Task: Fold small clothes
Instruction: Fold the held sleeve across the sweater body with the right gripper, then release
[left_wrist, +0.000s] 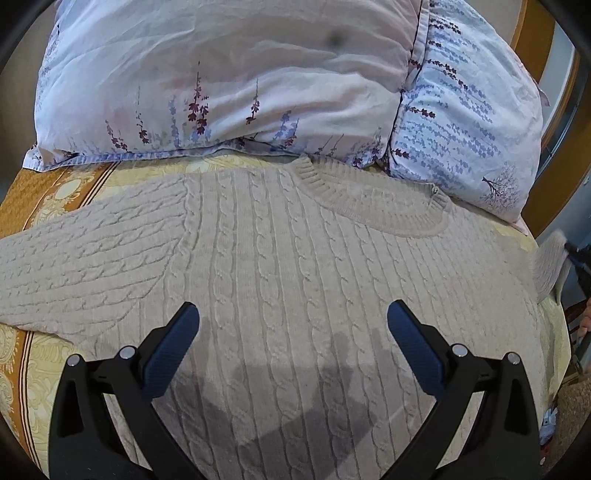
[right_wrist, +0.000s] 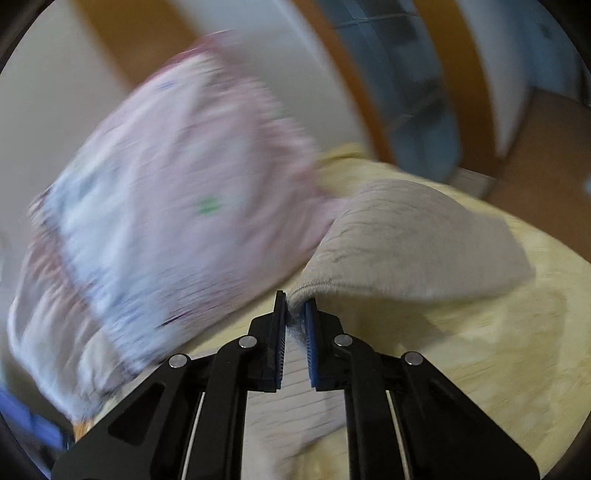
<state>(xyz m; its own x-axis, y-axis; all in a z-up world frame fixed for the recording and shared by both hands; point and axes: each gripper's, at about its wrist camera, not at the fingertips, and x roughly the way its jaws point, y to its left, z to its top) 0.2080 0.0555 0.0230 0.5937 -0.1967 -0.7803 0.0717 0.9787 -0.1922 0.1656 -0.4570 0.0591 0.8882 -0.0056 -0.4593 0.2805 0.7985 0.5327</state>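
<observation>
A beige cable-knit sweater (left_wrist: 295, 258) lies flat on the bed, its collar toward the pillows and one sleeve stretched out to the left. My left gripper (left_wrist: 293, 314) hovers over the sweater's chest, jaws wide open and empty. My right gripper (right_wrist: 295, 301) is shut on the sweater's other sleeve (right_wrist: 406, 243) and holds its cuff lifted off the bed. That lifted sleeve and the right gripper show at the right edge of the left wrist view (left_wrist: 552, 264). The right wrist view is blurred by motion.
Two floral pillows (left_wrist: 229, 81) lie against the headboard just behind the collar; one shows blurred in the right wrist view (right_wrist: 166, 203). A yellow and orange patterned bedspread (left_wrist: 48, 192) covers the bed. A wooden headboard (left_wrist: 532, 44) and floor lie to the right.
</observation>
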